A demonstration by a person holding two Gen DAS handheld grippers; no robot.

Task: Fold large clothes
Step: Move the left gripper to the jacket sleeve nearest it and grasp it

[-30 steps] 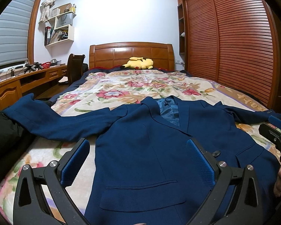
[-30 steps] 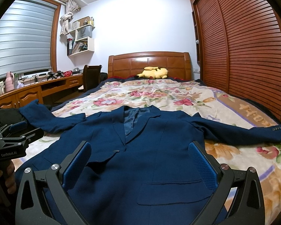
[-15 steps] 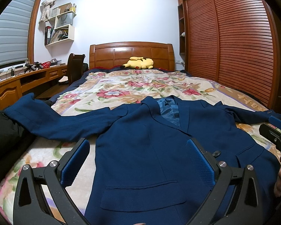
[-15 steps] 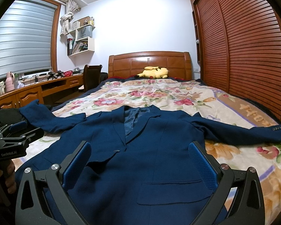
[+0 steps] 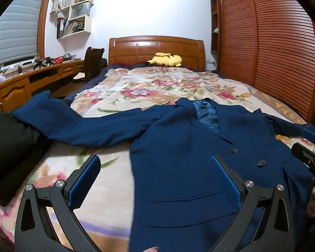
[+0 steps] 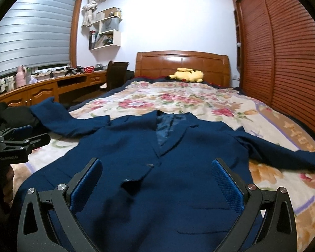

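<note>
Now left gripper (image 5: 155, 180) has shifted leftward versus earlier; right gripper (image 6: 156, 181) closer; both spread wide, empty, above the navy-blue fabric blazer (image 5: 191, 151) lying flat on the floral quilted bedspread (image 5: 157, 88); wooden headboard (image 5: 157, 51) beyond.

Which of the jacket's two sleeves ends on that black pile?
The sleeve stretched toward the desk side: its cuff rests on the black pile. The other sleeve lies flat on the floral bedspread.
</note>
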